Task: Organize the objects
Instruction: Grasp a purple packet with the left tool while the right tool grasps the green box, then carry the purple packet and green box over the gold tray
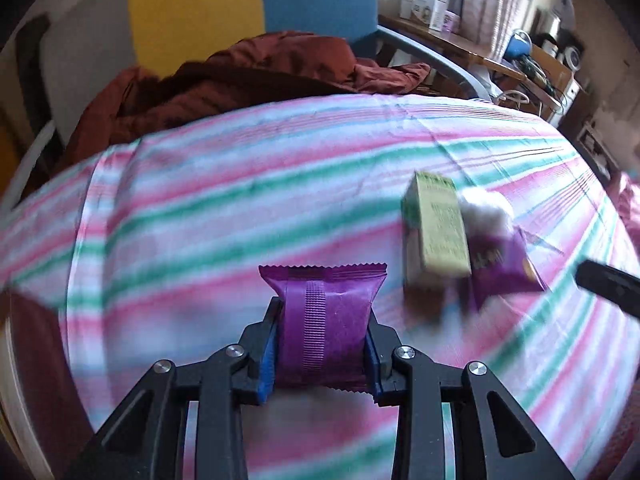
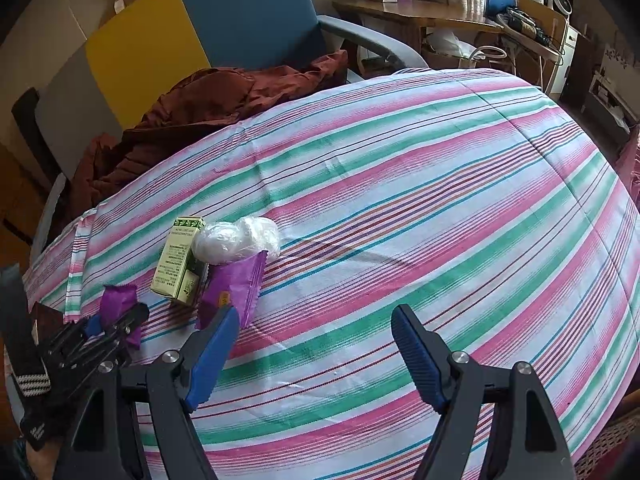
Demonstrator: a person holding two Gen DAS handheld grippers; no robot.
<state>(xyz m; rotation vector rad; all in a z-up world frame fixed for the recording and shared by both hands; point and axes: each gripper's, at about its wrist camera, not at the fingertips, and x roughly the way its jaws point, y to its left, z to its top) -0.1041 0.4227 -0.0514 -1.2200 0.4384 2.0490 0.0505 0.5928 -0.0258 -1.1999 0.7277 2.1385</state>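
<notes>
The purple snack packet sits clamped between your left gripper fingers, its long axis running straight ahead along them, lifted over the striped bedcover. Take the green carton as your landmark: it lies ahead and to the right of the packet, with a second purple packet and a white plastic bundle touching its far side. Your right gripper hangs spread wide and empty, nearer that cluster, I judge.
</notes>
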